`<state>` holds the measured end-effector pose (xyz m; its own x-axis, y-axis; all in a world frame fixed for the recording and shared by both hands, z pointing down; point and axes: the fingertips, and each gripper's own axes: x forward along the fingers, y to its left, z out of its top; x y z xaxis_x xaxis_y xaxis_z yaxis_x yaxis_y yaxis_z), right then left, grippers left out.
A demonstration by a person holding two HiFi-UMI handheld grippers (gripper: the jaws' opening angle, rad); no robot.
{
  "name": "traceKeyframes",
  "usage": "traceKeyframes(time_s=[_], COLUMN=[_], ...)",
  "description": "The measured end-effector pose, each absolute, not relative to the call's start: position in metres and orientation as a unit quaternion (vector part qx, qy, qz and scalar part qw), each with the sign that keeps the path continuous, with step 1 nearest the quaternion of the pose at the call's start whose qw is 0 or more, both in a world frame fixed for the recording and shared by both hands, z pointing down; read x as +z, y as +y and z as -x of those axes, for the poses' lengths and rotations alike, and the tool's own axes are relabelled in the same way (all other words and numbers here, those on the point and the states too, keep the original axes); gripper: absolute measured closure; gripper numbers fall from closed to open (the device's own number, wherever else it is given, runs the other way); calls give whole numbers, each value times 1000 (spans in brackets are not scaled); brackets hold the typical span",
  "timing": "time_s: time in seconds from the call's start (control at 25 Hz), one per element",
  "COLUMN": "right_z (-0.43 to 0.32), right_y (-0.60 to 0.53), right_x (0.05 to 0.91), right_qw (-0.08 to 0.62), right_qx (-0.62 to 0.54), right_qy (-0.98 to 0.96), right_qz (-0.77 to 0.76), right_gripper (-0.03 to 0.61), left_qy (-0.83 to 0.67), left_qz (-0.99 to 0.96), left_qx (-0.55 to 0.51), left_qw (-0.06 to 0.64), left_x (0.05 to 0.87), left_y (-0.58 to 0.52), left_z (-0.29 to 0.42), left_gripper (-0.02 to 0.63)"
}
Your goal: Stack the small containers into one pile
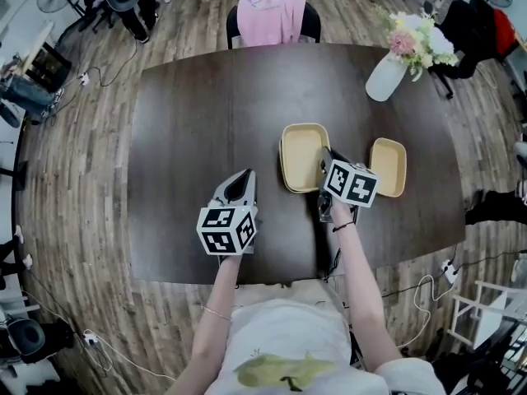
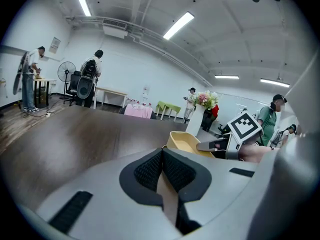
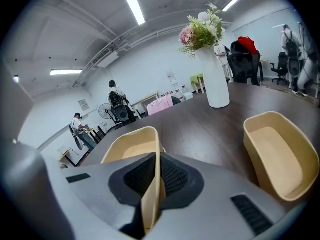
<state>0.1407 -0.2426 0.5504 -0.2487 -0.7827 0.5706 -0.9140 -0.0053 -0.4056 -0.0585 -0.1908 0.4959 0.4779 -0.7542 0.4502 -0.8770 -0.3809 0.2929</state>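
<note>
The right gripper (image 3: 157, 176) has its fingers pinching the near rim of a tan container (image 1: 300, 156) mid-worktop (image 1: 206, 122). The other container (image 1: 388, 167) sits just beside it. On the left gripper (image 2: 162, 169) the fingers are pressed together, empty.

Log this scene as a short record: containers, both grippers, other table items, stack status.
held container: beige, upright, empty; one wall pinched
free container: beige, upright, empty; apart from the held one, untouched
right gripper: fingers shut on the held container's wall
left gripper: fingers together, nothing between them
vase: white, with flowers, at the table's far right
table: dark wood
stack: not yet made
</note>
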Motion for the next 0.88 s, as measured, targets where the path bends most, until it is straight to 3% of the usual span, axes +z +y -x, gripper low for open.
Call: traceKeyframes(time_s=[0.88], right_z=[-125], right_y=[-241], right_x=[574], right_qw=[166], right_qx=[328], right_qy=[-728], right_qz=[-578], right_gripper=[534], left_qy=[-506], left_qz=[-812], left_qx=[128], left_qw=[260], left_x=[504], left_y=[-184], left_z=[47], left_gripper=[589])
